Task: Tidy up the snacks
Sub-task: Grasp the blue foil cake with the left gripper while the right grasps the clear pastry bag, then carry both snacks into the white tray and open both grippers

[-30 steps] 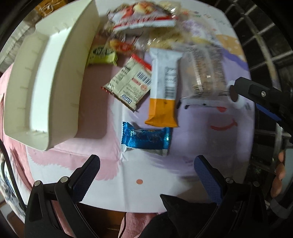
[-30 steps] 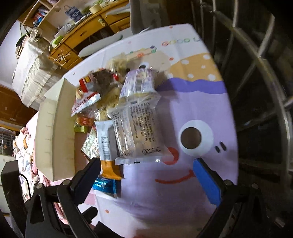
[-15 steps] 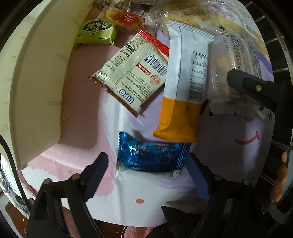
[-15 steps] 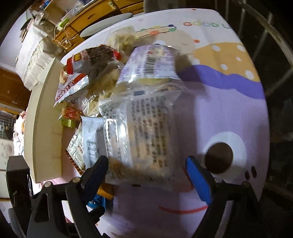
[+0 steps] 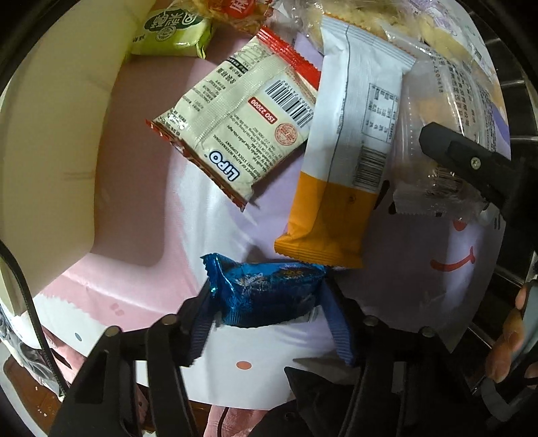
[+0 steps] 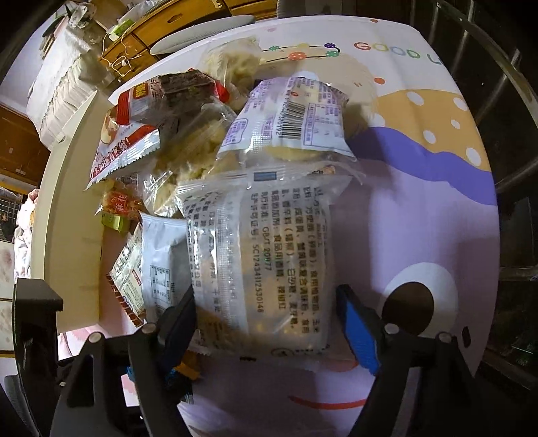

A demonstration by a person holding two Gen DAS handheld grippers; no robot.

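Note:
My left gripper is shut on a blue foil snack packet, its pads touching both ends. Beyond it lie an orange-and-white packet, a cream Lipo packet and a green packet. My right gripper straddles a clear printed cracker packet; the left pad touches its edge, and a gap shows at the right pad. The same clear packet and a right gripper finger show in the left wrist view. A cream tray stands at the left.
A heap of more snack packets lies behind the clear one, beside the cream tray. The cartoon tablecloth covers the table. Metal railings run along the right edge. A wooden desk stands far back.
Both grippers moved forward and down. The left jaws narrowed from wide open and closed on the blue packet. The right jaws narrowed around the clear packet.

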